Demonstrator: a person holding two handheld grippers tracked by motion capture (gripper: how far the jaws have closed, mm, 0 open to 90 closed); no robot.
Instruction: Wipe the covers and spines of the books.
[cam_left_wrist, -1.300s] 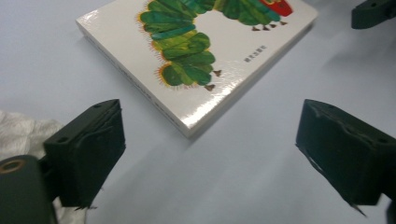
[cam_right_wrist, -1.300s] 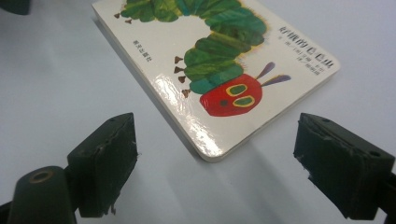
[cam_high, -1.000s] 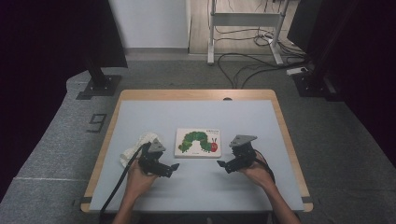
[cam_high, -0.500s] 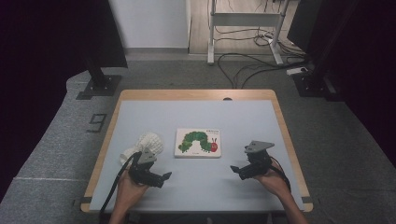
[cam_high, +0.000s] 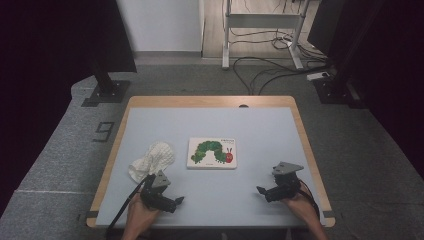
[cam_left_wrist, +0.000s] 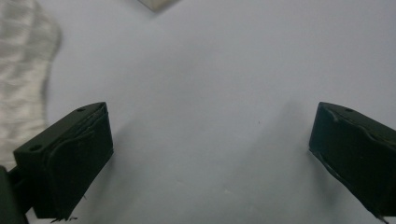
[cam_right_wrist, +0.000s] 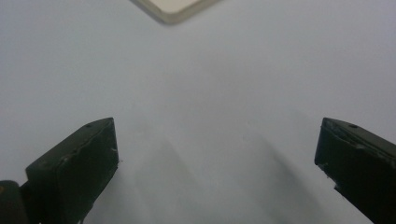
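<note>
Risk, book: book (cam_high: 212, 153) lies flat on the bench (cam_high: 260, 125) with no edge raised; I judge that wide jaws coming straight down would only press on the cover, and a sideways nudge would slide it across the smooth top.
Risk, cloth: cloth (cam_high: 151, 160) is soft and crumpled; a pinch at one fold could, I think, lift only a corner and drag the rest, perhaps against the book just beside it.
Risk, cable: cable (cam_high: 126, 207) from the left gripper runs off the near edge; a long reach forward might snag it there.
Left gripper: left gripper (cam_high: 175, 201) sits low over the near left part of the bench, jaws spread wide with nothing between them, as the left gripper view (cam_left_wrist: 210, 154) shows.
Right gripper: right gripper (cam_high: 260, 190) sits over the near right part, jaws likewise wide apart and empty in the right gripper view (cam_right_wrist: 217, 158).
Cloth to left gripper: near, just beyond and to the left of it; in the left gripper view it lies past the left jaw at the frame's edge (cam_left_wrist: 23, 70), apart from the jaw.
Book to grippers: at the bench's middle, between the two and farther from the person; apart from both. One pale corner shows at the top of the right gripper view (cam_right_wrist: 175, 9), ahead of the jaws.
Step, as I judge: both grippers idle and ready, neither committed to a thing.
</note>
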